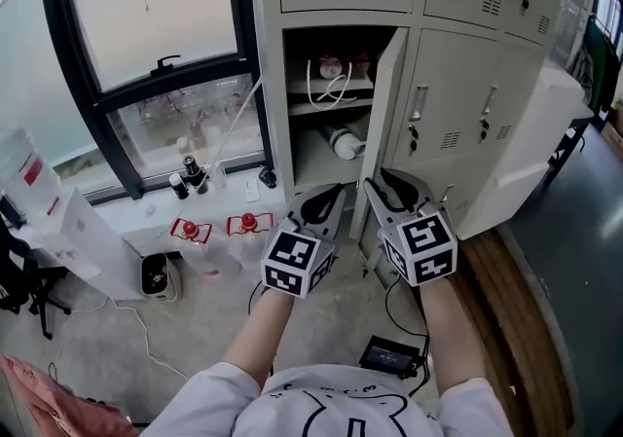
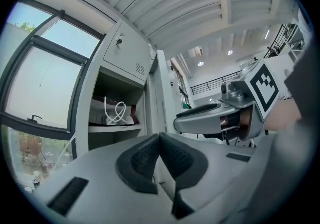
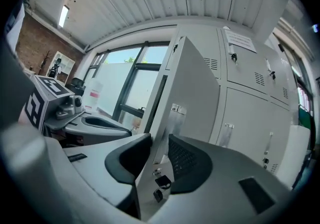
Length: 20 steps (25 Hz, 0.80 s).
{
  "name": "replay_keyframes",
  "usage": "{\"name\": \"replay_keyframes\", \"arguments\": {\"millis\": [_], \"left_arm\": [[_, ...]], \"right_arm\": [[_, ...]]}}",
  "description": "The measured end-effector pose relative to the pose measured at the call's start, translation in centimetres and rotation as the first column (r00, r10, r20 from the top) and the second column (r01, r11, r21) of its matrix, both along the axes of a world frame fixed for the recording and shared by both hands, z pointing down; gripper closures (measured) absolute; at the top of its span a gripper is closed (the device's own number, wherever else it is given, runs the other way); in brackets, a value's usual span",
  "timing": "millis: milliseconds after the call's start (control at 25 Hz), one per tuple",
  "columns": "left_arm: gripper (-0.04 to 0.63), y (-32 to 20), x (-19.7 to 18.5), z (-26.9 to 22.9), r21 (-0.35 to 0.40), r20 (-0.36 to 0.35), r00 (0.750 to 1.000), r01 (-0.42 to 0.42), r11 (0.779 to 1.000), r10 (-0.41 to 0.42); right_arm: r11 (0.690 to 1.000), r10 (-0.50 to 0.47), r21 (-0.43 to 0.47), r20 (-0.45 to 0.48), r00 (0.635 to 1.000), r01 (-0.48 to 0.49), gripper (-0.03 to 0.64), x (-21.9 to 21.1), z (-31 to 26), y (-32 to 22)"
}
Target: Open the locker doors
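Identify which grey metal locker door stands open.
The lower-left grey metal locker door, swung outward with its edge between the jaws of the right gripper; others are shut.

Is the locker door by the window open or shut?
Open. The locker door stands swung out, its edge gripped by the right gripper, and a white cable shows inside.

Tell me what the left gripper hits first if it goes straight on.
Probably the open door, seen nearly edge-on just past the left gripper; depth is unclear.

Bright daylight floods through the window (image 1: 146, 17); fisheye edges bend and darken.
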<state>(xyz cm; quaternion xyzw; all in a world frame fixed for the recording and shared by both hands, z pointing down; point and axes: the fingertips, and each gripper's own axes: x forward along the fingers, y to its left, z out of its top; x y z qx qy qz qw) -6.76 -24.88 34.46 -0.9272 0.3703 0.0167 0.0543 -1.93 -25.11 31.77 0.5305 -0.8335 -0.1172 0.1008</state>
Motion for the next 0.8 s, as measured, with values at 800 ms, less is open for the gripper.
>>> {"name": "replay_keyframes", "arguments": {"millis": [800], "left_arm": [[0.588, 3.7, 4.9, -0.3, -0.009, -0.018, 0.957, -0.289, 0.957, 0.289]], "right_arm": [[0.903, 0.429, -0.014, -0.021, 0.903, -0.429, 0.590, 8.8, 0.8, 3.2]]}}
